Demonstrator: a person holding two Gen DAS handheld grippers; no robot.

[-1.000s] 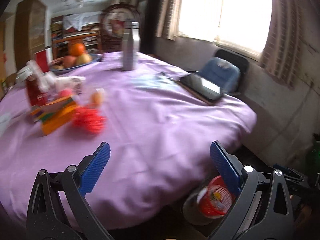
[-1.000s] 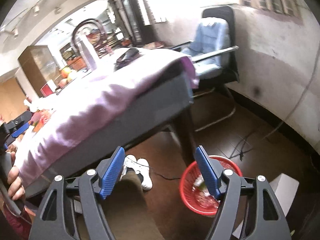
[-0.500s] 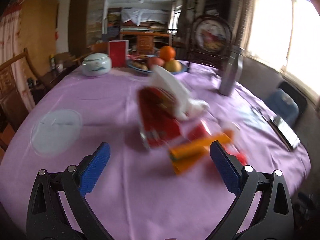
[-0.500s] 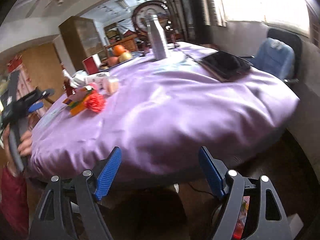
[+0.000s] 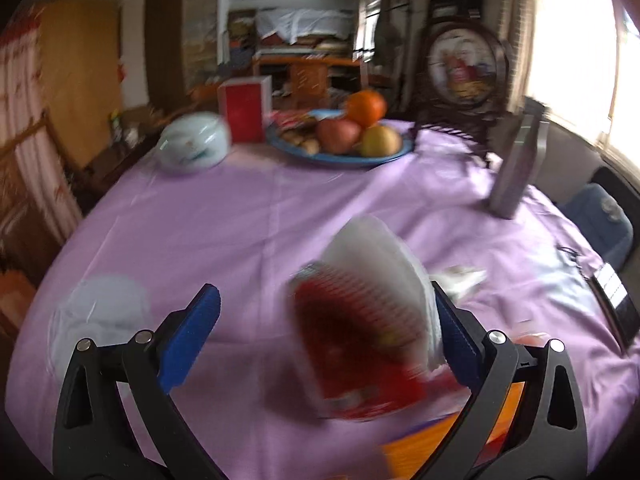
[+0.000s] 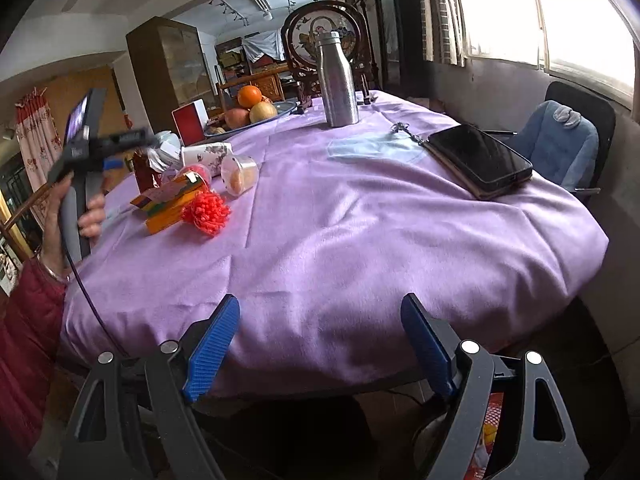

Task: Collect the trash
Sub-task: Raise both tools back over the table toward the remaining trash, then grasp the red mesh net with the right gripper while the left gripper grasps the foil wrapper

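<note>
**Q:** Nearest the lens in the left wrist view, what stands in the foreground?

**A:** The left gripper (image 5: 324,336), its blue pads spread wide. A red packet (image 5: 356,344) with white paper (image 5: 384,256) rising behind it sits between them, nearer the right-hand pad; blur hides whether that pad touches it, though it looks merely close. An orange box (image 5: 440,444) lies low at the right, and a pale disc (image 5: 100,316) lies on the purple tablecloth (image 5: 260,216) at the left.

**Q:** And the right wrist view?

**A:** The right gripper (image 6: 320,344) hangs over the table's near edge, jaws opening, nothing between them. A red basket (image 6: 490,424) shows on the floor, partly behind the right-hand finger.

**Q:** Where does the trash lie?

**A:** Mid-table, left: a red pom-pom-like net (image 6: 206,214), the orange box, a clear plastic cup (image 6: 240,174) on its side, close together. The person's left hand (image 6: 76,220) holds its tool just beside them.

**Q:** Farther back?

**A:** A phone (image 6: 480,156), face mask (image 6: 376,148), steel bottle (image 6: 339,80), fruit plate (image 5: 340,152), red box (image 5: 244,110) and lidded white jar (image 5: 194,142).
</note>
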